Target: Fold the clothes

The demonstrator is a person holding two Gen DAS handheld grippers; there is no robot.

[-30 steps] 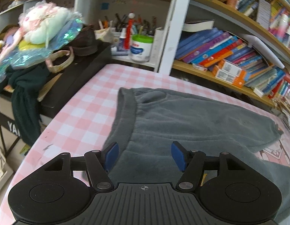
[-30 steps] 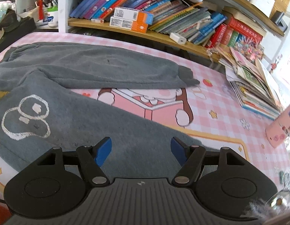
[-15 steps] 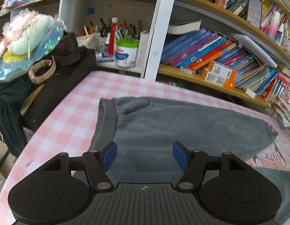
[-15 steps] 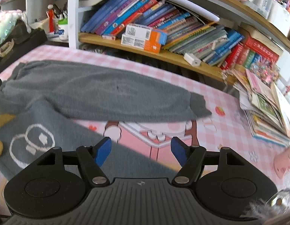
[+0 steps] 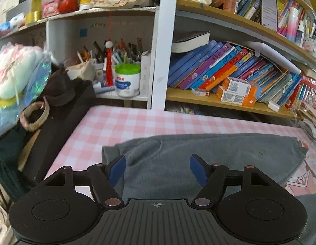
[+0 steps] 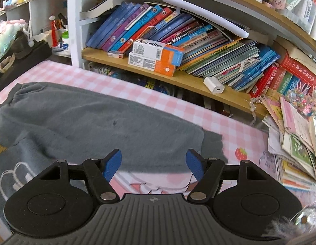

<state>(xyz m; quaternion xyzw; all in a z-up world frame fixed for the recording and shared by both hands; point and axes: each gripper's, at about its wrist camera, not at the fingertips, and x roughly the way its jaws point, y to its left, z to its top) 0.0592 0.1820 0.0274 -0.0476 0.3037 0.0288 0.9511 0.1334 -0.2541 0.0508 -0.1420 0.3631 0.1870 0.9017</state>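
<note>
The pink checked table (image 5: pixel 125 126) carried the grey pants (image 6: pixel 92 122), which lay flat across it, one leg stretching toward the stack of magazines (image 6: pixel 297 147) at the table's far end. Behind the table, the bookshelf (image 6: pixel 198 77) held leaning books and an orange-and-white box (image 6: pixel 156 56); a white tub with a green lid (image 5: pixel 127 79) stood on the shelf beyond the table's corner. The left gripper (image 5: pixel 157 170) hung above the pants' waistband end, fingers spread and holding nothing. The right gripper (image 6: pixel 154 165) hung above the leg cuff, fingers likewise spread and empty.
</note>
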